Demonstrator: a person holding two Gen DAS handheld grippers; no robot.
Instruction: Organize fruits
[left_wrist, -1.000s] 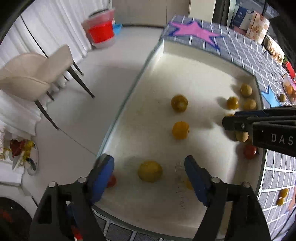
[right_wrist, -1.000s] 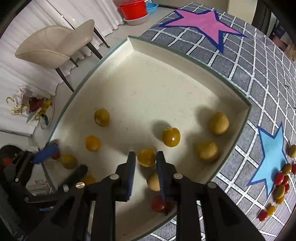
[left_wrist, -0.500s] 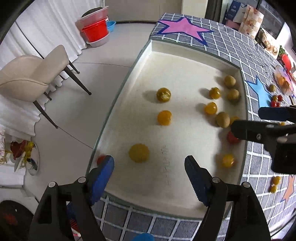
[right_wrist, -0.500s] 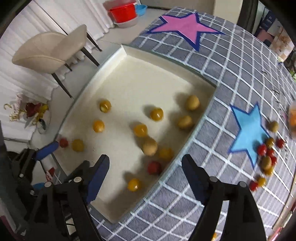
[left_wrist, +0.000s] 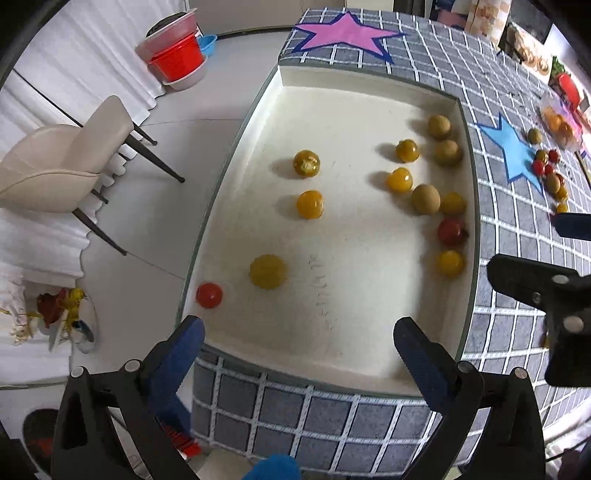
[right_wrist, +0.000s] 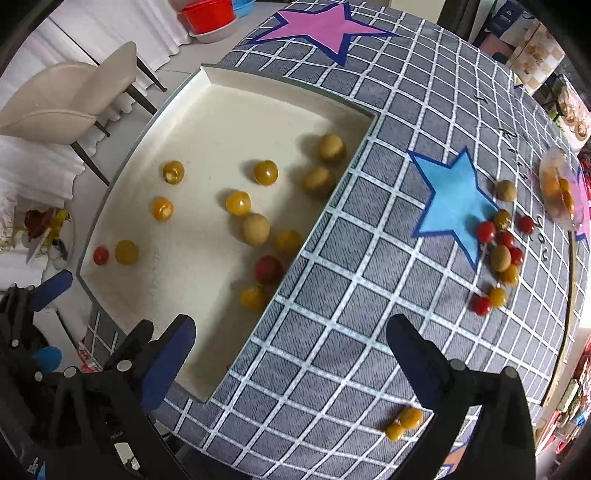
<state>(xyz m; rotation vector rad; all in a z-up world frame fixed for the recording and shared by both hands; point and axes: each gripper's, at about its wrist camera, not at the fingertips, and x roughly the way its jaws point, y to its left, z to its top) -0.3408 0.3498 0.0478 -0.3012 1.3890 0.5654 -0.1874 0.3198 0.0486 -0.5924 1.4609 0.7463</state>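
Observation:
A cream tray (left_wrist: 354, 103) (right_wrist: 221, 92) holds several yellow, tan and red fruits, among them a red tomato (left_wrist: 451, 231) (right_wrist: 268, 269) by its right wall and a small red one (left_wrist: 209, 295) in the near left corner. More loose fruits (right_wrist: 500, 243) lie on the grey checked cloth beside the blue star (right_wrist: 452, 206), and two yellow ones (right_wrist: 404, 422) lie near the right gripper. My left gripper (left_wrist: 299, 350) is open and empty above the tray's near edge. My right gripper (right_wrist: 291, 358) is open and empty above the cloth, right of the tray.
A pink star (right_wrist: 317, 29) is on the cloth at the far end. A bag of orange fruit (right_wrist: 559, 192) lies at the far right. Off the table's left side stand a beige chair (left_wrist: 62, 166) and stacked red and white tubs (left_wrist: 177, 62).
Both grippers have pulled back and up from the tray. The right gripper, nearly shut low among the fruits a second ago, has opened wide and shifted right over the cloth.

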